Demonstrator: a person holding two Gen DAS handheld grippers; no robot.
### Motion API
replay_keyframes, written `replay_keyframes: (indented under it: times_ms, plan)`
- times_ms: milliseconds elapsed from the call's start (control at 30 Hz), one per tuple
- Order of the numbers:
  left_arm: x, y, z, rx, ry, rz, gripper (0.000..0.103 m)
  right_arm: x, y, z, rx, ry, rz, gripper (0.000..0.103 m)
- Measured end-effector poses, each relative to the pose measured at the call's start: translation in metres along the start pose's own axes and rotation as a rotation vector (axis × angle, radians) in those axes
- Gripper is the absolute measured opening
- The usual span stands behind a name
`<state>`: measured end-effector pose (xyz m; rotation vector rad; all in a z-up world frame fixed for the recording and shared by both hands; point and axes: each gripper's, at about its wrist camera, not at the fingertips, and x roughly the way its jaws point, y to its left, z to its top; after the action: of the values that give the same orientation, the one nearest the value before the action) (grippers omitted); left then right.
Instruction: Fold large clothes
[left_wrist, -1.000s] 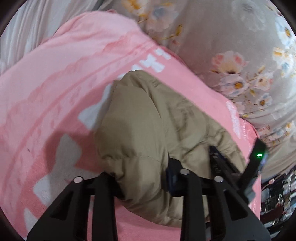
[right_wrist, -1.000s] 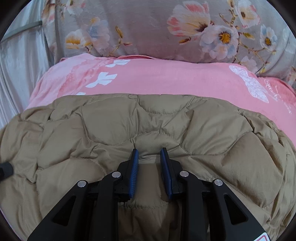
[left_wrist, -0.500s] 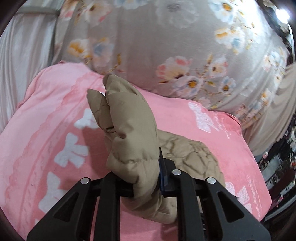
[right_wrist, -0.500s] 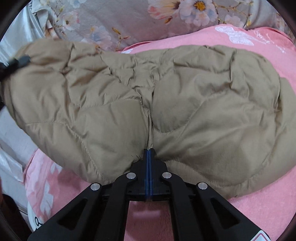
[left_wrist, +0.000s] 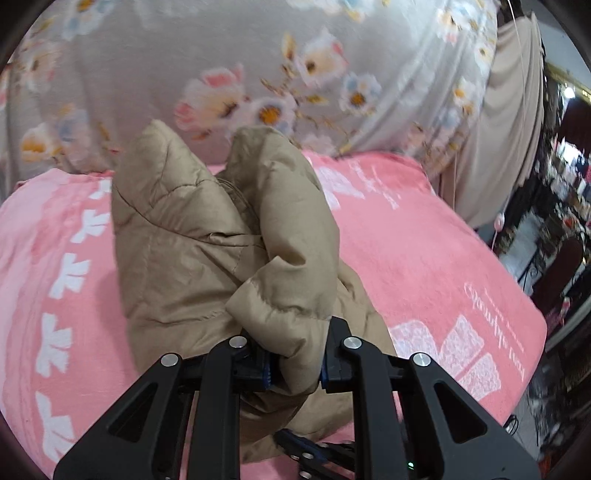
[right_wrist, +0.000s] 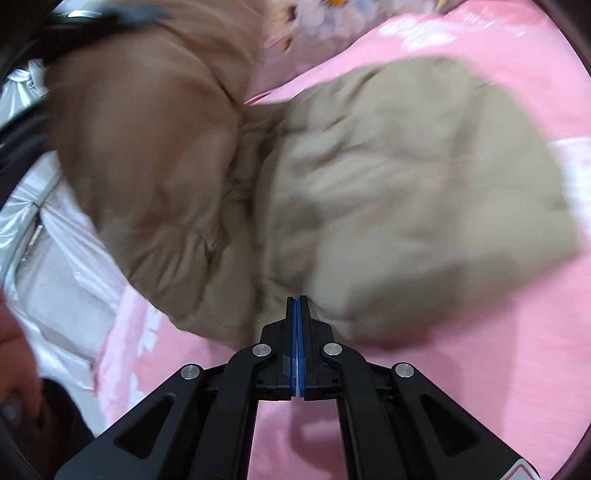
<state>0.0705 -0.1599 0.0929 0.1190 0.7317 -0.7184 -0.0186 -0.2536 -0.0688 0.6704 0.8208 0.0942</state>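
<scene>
Tan quilted fabric is bulging straight out of the left gripper, whose blue-padded jaws are clamping a thick fold of the puffer jacket; that fold is rising in front of the claw in two rounded humps, with the rest of the garment trailing down onto the pink blanket beneath. Those jaws have only just been closing, and the padding is packed tight between them. The left gripper is pointing forward and down toward the bed, with the grey floral cover filling the background behind the lifted cloth. The right gripper is angling down over the same blanket, its two blue pads pressed flat together; a seam edge of the jacket is meeting the very tips, and the claw is clenching that thin edge. Ahead of it the jacket is spreading in two puffy lobes, the left one raised and smeared by motion blur, the right one lying on the blanket. Part of a black gripper is showing at the upper left corner of that view, beside the raised lobe. The jacket looks soft, matte and creased, stitched in curved quilting lines.
</scene>
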Motion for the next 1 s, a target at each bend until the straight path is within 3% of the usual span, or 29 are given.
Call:
replay_keyframes:
  times_ms: [167, 367, 467, 533, 600, 633, 667, 733, 767, 833, 900, 967, 1000]
  plan:
    - [0.063, -0.026, -0.019, 0.030, 0.138, -0.002, 0.016, -0.058, -0.039, 0.000, 0.000, -0.077, -0.269, 0.000]
    - [0.104, -0.056, -0.050, 0.083, 0.203, 0.048, 0.017, -0.104, -0.078, 0.015, 0.066, -0.139, -0.371, 0.000]
    - [0.099, -0.065, -0.051, 0.089, 0.204, 0.031, 0.021, -0.120, -0.075, 0.037, 0.049, -0.188, -0.339, 0.011]
    - [0.081, -0.060, -0.046, 0.052, 0.178, -0.029, 0.033, -0.127, -0.065, 0.053, 0.016, -0.222, -0.318, 0.011]
    - [0.054, -0.051, -0.040, 0.003, 0.137, -0.097, 0.059, -0.137, -0.052, 0.076, -0.016, -0.254, -0.281, 0.015]
    - [0.039, -0.046, -0.036, -0.022, 0.108, -0.106, 0.064, -0.141, -0.046, 0.091, -0.026, -0.269, -0.249, 0.023]
    - [0.025, -0.040, -0.033, -0.045, 0.078, -0.107, 0.067, -0.143, -0.046, 0.108, -0.030, -0.277, -0.226, 0.039]
    - [-0.009, -0.021, -0.022, -0.097, 0.007, -0.092, 0.067, -0.146, -0.026, 0.138, -0.057, -0.297, -0.139, 0.061]
    - [-0.028, -0.004, -0.015, -0.145, -0.043, -0.082, 0.070, -0.144, -0.017, 0.152, -0.069, -0.302, -0.110, 0.067]
    - [-0.048, 0.023, -0.007, -0.220, -0.098, -0.012, 0.074, -0.132, 0.006, 0.177, -0.093, -0.272, -0.026, 0.070]
    - [-0.059, 0.053, 0.000, -0.276, -0.127, 0.148, 0.074, -0.110, 0.023, 0.200, -0.093, -0.218, 0.013, 0.070]
    - [-0.059, 0.082, 0.003, -0.324, -0.112, 0.271, 0.073, -0.085, 0.037, 0.216, -0.091, -0.165, 0.017, 0.070]
    - [-0.057, 0.090, 0.005, -0.341, -0.107, 0.294, 0.073, -0.071, 0.041, 0.224, -0.086, -0.145, 0.009, 0.070]
